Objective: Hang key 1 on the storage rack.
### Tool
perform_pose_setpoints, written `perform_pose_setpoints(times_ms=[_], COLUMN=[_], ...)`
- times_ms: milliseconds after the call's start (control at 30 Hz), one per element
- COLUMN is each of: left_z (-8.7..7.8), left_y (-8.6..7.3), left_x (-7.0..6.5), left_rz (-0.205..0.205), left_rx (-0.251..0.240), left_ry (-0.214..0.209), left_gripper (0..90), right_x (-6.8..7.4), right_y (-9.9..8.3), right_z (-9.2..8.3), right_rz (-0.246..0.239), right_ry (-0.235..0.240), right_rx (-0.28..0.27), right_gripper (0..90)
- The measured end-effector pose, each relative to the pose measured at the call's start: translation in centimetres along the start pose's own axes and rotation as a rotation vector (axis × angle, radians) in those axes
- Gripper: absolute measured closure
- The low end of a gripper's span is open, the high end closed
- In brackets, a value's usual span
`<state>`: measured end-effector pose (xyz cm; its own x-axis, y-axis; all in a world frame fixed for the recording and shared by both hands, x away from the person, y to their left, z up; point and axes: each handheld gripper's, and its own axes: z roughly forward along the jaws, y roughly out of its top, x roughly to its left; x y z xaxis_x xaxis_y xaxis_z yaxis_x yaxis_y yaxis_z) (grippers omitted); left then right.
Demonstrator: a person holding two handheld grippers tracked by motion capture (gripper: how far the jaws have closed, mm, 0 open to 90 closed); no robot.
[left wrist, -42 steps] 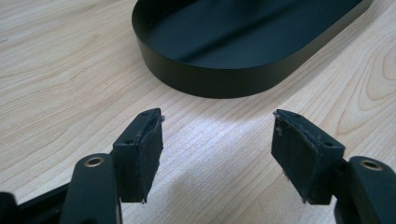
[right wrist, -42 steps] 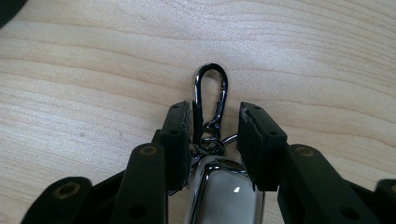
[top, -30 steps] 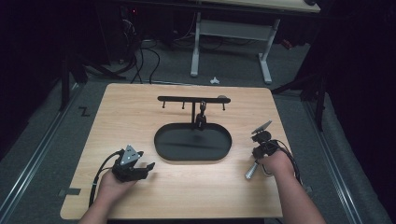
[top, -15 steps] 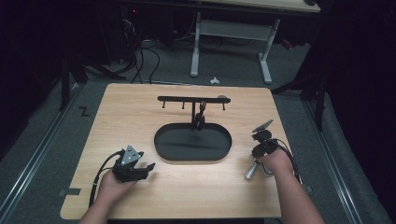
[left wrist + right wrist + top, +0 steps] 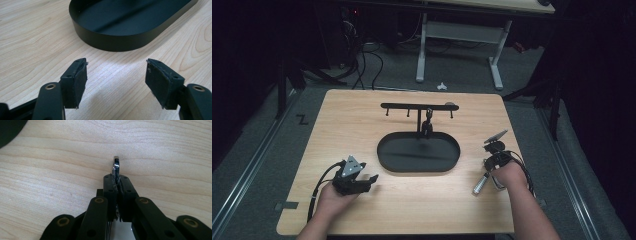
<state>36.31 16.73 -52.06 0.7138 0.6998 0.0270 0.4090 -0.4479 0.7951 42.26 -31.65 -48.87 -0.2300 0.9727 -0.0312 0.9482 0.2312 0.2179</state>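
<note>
My right gripper [image 5: 488,170] stands at the table's right side, right of the black oval tray [image 5: 412,155]. Its jaws have just been closing and are now shut on a slim metal utensil [image 5: 116,165], whose shiny edge sticks out past the pads [image 5: 110,187]. The utensil's silver handle [image 5: 480,184] slants down to the left of the hand. Near the front left, my left gripper [image 5: 369,180] lies low over the wood. It is open, with nothing between its pads [image 5: 77,82], and faces the tray's wall [image 5: 120,42].
A black rail with small hooks [image 5: 419,106] stands on a post behind the tray, and a dark item [image 5: 428,120] hangs from it. Bare wood [image 5: 352,125] spreads around the tray. Another table's white legs [image 5: 497,60] and cables lie on the floor beyond.
</note>
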Motion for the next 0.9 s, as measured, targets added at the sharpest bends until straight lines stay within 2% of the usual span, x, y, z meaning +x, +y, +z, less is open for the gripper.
perform_pose_setpoints(times_ms=[200,467,633,700,900], left_z=[0.0,0.1,0.0,0.0,0.1], left_y=[0.0,0.0,-0.1,-0.1,-0.1], left_x=[0.0,-0.1,-0.1,-0.1,-0.2], left_rz=[0.001,0.003,0.002,0.001,0.003], left_rx=[0.001,0.004,0.002,0.000,0.000], left_ry=[-0.001,0.000,0.001,0.003,0.001], left_gripper=[34.4,34.4,34.5,34.6,34.7], right_x=[-0.2,-0.3,-0.3,-0.1,0.3], right_y=[-0.1,-0.5,-0.4,-0.6,-1.0], right_z=[0.0,0.0,-0.1,-0.7,-4.2], right_rz=[0.008,-0.004,0.002,-0.012,-0.027], right_ry=[0.015,0.026,0.027,0.039,0.064], right_rx=[0.005,-0.032,-0.009,-0.009,-0.073], right_gripper=[84.7,85.4,85.6,85.7,85.8])
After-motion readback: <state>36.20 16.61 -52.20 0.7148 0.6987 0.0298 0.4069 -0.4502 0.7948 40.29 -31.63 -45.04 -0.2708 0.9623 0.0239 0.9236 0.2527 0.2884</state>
